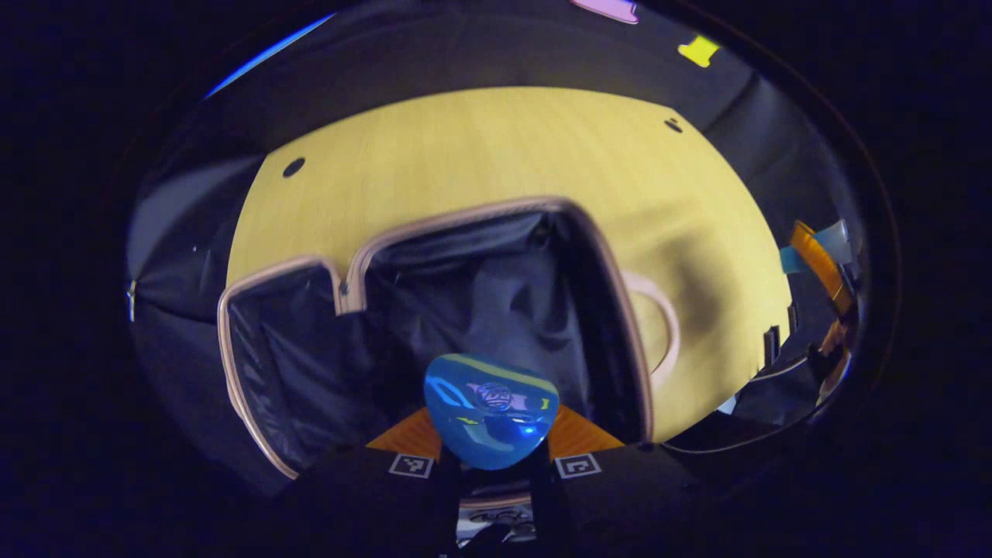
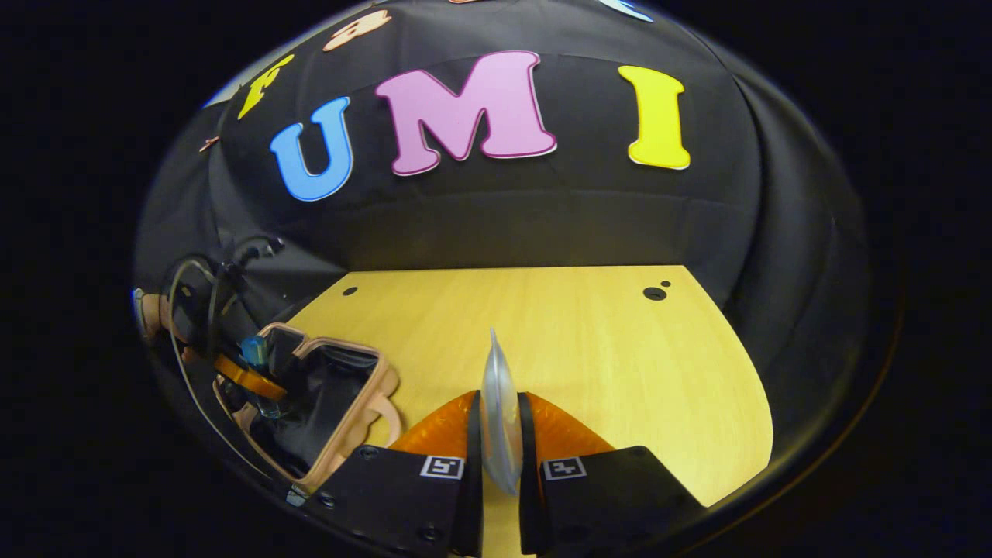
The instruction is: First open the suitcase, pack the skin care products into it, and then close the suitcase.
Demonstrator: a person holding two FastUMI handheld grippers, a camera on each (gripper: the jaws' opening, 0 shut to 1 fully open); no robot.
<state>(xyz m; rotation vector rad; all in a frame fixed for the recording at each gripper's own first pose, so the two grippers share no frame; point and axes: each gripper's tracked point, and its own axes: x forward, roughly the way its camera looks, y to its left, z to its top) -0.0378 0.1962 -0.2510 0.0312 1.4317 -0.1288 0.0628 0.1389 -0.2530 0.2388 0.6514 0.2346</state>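
Observation:
The suitcase (image 1: pixel 480 310) lies open on the yellow table (image 1: pixel 504 155), its pink-trimmed rim around a black fabric lining. My left gripper (image 1: pixel 490 459) hangs over the open case, shut on a glossy blue skin care container (image 1: pixel 490 411) with its rounded end toward the camera. In the right gripper view the suitcase (image 2: pixel 333 395) sits at the lower left, the left gripper (image 2: pixel 246 378) above it. My right gripper (image 2: pixel 500 442) is over the table (image 2: pixel 589 349) to the right of the case, shut on a thin silvery sachet (image 2: pixel 497 380) seen edge-on.
The suitcase's pink handle (image 1: pixel 668 325) sticks out on its right side. The table has small dark holes (image 1: pixel 293 167) near its far corners. Black booth cloth (image 2: pixel 504 217) closes off the back and sides. A bare stretch of wood lies beyond and right of the case.

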